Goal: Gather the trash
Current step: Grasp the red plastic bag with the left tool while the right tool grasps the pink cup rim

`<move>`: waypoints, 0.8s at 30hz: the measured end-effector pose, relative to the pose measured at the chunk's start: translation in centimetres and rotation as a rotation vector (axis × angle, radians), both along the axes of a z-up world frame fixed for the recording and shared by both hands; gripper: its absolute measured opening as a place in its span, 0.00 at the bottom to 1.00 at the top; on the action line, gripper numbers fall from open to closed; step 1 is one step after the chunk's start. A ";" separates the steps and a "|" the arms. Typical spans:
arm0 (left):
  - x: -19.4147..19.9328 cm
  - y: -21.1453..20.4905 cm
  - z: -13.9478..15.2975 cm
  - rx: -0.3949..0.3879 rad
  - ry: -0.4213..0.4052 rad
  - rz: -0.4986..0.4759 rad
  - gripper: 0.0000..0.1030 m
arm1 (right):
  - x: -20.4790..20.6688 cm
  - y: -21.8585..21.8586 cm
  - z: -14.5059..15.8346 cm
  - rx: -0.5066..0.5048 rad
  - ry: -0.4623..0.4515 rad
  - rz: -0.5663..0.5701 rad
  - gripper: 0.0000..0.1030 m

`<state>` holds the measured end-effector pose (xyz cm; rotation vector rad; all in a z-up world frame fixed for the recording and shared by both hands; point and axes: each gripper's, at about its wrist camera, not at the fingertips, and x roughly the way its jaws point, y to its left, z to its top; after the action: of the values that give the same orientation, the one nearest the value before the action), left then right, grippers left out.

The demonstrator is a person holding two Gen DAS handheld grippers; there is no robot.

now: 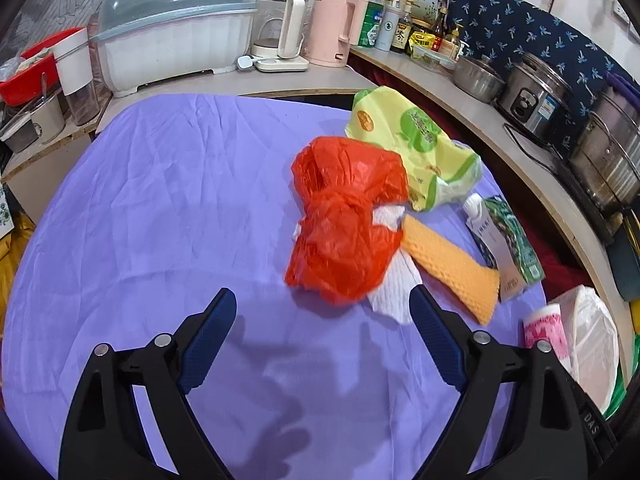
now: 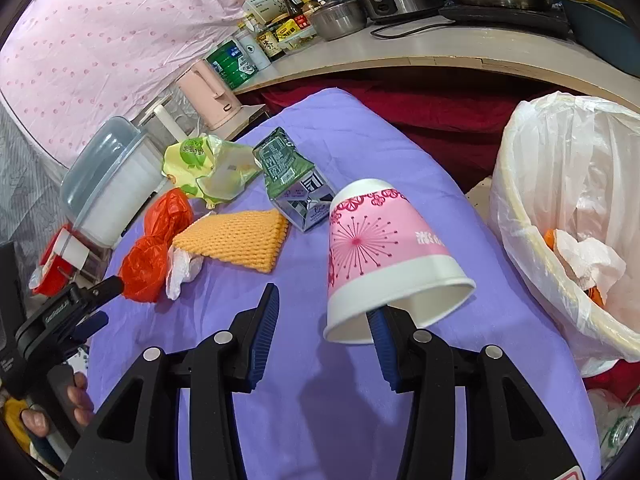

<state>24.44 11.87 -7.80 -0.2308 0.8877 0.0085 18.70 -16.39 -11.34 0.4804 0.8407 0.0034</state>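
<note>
Trash lies on a purple cloth [image 1: 160, 200]: a red plastic bag [image 1: 344, 216], white tissue [image 1: 394, 288], an orange foam net [image 1: 452, 264], a yellow-green wrapper [image 1: 416, 144] and a green carton [image 1: 508, 240]. My left gripper [image 1: 322, 312] is open, just short of the red bag. My right gripper [image 2: 324, 312] is open; its right finger is inside the mouth of a pink paper cup [image 2: 384, 248], tipped over on the cloth [image 2: 360, 400]. The same trash shows behind: red bag [image 2: 156, 248], foam net [image 2: 240, 240], carton [image 2: 292, 188], wrapper [image 2: 208, 168].
A white-lined bin [image 2: 568, 216] with trash inside stands right of the cup. Counters carry a dish box [image 1: 172, 36], kettles [image 1: 332, 28], bottles and steel pots [image 1: 536, 96]. The left gripper's body shows at the left edge of the right wrist view [image 2: 60, 316].
</note>
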 end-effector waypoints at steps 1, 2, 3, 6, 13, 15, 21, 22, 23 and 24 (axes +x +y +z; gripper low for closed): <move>0.5 0.0 -0.1 -0.001 0.001 0.002 0.82 | 0.2 0.0 0.0 -0.001 -0.001 -0.002 0.41; 0.8 0.0 -0.1 -0.002 0.001 0.001 0.82 | 0.4 0.0 0.0 0.000 0.000 -0.001 0.39; 1.4 0.0 -0.3 0.003 0.002 0.001 0.82 | 0.3 0.0 0.0 0.001 0.000 -0.001 0.37; 3.1 0.1 -0.9 0.009 0.011 0.003 0.81 | 0.8 0.0 -0.1 0.005 0.005 0.001 0.31; 4.9 -0.3 -2.1 -0.009 0.047 -0.041 0.37 | 1.2 -0.1 -0.1 0.007 0.001 0.000 0.11; 4.8 -0.6 -2.0 -0.005 0.045 -0.053 0.29 | 1.1 -0.1 0.1 0.007 -0.006 0.000 0.06; 3.1 -1.1 -0.6 -0.001 0.012 -0.065 0.21 | 0.1 0.1 1.4 -0.001 -0.035 0.012 0.04; 2.7 -1.1 -0.3 -0.001 0.006 -0.066 0.21 | 0.0 0.1 1.6 -0.002 -0.040 0.015 0.04; 2.4 -1.2 0.0 -0.002 0.000 -0.067 0.21 | -0.4 0.1 2.0 -0.005 -0.047 0.017 0.04; 1.9 -1.2 0.5 -0.003 -0.008 -0.069 0.21 | -0.9 0.1 2.3 -0.005 -0.056 0.019 0.04</move>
<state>26.30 10.67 -7.34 -0.2028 0.8876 -0.0573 17.84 -16.27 -9.01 0.4654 0.7898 0.0326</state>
